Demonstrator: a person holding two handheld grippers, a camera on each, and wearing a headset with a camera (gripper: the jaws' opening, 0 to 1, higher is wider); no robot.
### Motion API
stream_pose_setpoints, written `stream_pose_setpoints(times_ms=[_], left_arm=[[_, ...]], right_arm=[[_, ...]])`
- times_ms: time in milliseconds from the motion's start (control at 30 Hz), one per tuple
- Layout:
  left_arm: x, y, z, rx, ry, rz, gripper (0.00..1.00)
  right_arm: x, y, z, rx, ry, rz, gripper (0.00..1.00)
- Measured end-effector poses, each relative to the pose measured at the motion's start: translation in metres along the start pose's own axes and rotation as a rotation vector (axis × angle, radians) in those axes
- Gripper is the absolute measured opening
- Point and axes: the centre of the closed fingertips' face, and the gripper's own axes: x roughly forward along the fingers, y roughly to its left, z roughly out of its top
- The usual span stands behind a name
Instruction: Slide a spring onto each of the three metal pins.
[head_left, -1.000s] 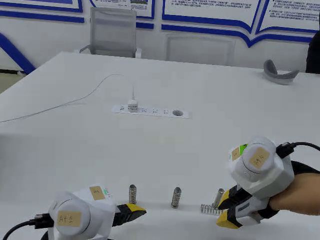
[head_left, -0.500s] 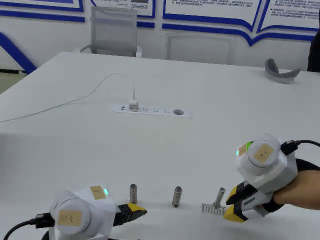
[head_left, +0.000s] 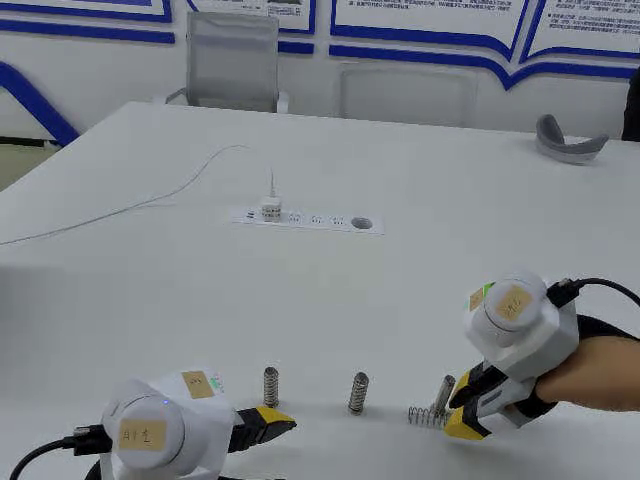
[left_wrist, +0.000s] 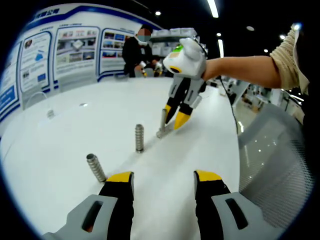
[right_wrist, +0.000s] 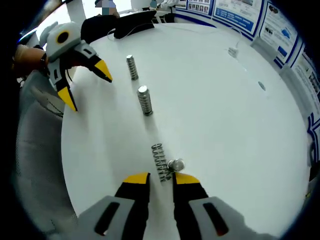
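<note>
Just ahead of the right gripper (right_wrist: 161, 179), jaws slightly parted, a spring (right_wrist: 160, 161) lies beside a pin (right_wrist: 175, 164).

Scrawled sticker (head_left: 139, 435) on left gripper (head_left: 280, 425), wall posters (head_left: 420, 14): perhaps characters, nothing legible.

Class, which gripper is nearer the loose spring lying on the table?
Right. The right gripper has its tips at the loose spring; the left gripper hangs far off, past the middle pin.
</note>
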Motion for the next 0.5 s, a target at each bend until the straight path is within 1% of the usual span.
stream_pose_setpoints(times_ms=[500], left_arm=[[-0.0010, 0.0014, -0.0016, -0.005, 0.005, 0.005, 0.48]], right_arm=[[0.0076, 0.0007, -0.0032, -0.017, 0.018, 0.020, 0.16]])
